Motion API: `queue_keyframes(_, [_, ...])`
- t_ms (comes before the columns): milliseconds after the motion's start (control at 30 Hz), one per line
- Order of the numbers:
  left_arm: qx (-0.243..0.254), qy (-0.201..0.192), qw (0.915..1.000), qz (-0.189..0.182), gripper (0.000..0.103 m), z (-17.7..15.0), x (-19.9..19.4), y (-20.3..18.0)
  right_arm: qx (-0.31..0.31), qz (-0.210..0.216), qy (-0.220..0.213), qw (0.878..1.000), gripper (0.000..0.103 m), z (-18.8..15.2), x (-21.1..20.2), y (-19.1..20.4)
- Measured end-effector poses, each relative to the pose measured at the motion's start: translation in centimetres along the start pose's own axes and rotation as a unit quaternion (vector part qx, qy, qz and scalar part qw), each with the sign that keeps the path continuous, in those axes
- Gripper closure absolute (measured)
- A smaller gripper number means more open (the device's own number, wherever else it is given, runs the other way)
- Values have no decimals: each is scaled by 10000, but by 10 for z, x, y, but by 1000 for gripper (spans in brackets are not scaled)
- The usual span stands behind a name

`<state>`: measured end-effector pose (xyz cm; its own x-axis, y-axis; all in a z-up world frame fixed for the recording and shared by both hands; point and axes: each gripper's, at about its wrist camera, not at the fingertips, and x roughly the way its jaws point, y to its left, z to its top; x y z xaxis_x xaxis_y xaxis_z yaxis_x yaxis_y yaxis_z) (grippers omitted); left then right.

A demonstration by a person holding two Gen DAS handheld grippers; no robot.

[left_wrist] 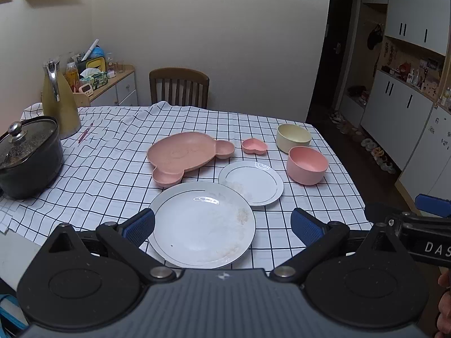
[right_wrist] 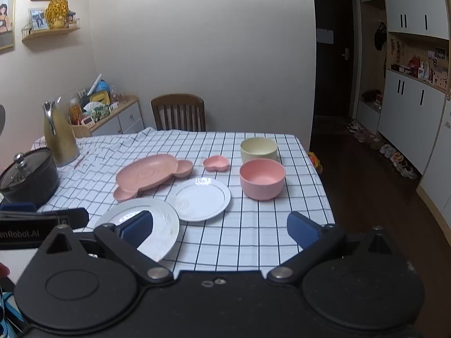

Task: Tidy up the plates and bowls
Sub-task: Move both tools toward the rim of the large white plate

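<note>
- We hold our left gripper (left_wrist: 222,225) and right gripper (right_wrist: 220,229) wide open, both empty;
- a black pot (left_wrist: 28,157) and a thermos jug (left_wrist: 60,104) stand left of the bear-shaped plate (left_wrist: 183,155); nothing blocks the large white plate (left_wrist: 201,225).

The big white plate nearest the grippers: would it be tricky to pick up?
Probably. The big white plate looks glazed, with a lamp glare on it, so likely slippery. It lies flat on the checked tablecloth, leaving little rim to pinch. It looks ceramic, so stiff, fairly heavy and breakable if dropped.

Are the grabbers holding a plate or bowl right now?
No. The left hand-held gripper and right hand-held gripper are both open and hold nothing.
</note>
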<state>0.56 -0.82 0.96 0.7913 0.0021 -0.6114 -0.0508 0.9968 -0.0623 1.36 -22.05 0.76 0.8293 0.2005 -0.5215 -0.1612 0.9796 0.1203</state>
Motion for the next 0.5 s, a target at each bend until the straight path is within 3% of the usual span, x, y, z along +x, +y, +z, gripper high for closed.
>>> queue_keyframes(500, [46, -92, 9999, -18, 0, 3, 0, 3, -111, 80, -155, 9998, 3, 5, -4, 7])
